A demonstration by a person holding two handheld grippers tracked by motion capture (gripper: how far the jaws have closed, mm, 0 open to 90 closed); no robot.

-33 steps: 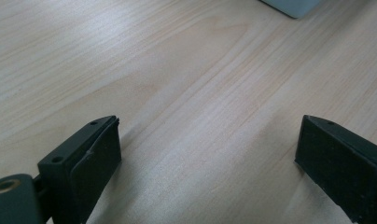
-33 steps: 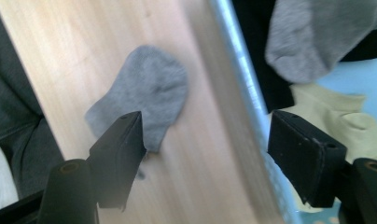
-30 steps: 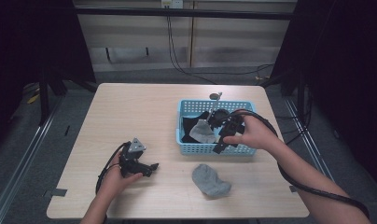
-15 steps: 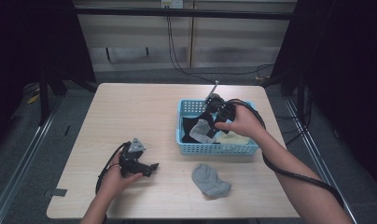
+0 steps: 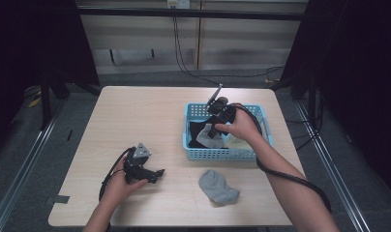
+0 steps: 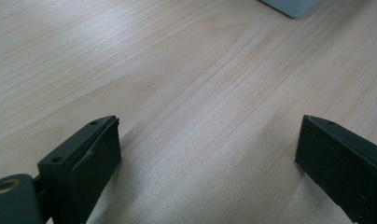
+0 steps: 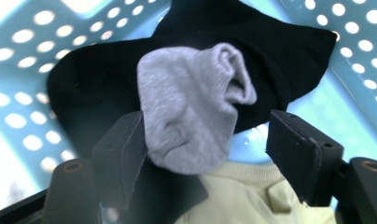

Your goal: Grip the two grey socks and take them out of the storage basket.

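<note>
A light blue perforated basket stands right of the table's middle. Inside lie a black sock, a grey sock on top of it, and a pale yellow cloth. My right gripper reaches down into the basket, open, one jaw on each side of the grey sock, the left jaw against it. Another grey sock lies on the table in front of the basket. My left gripper rests open on the bare wood at the front left.
The wooden table has free room on its left and far side. A black cable trails from the right gripper along the forearm. A corner of the basket shows at the top of the left gripper view.
My right hand has moved away from the basket's front edge, farther in and to the left, bringing the gripper down over the socks. The left gripper has stayed put.
</note>
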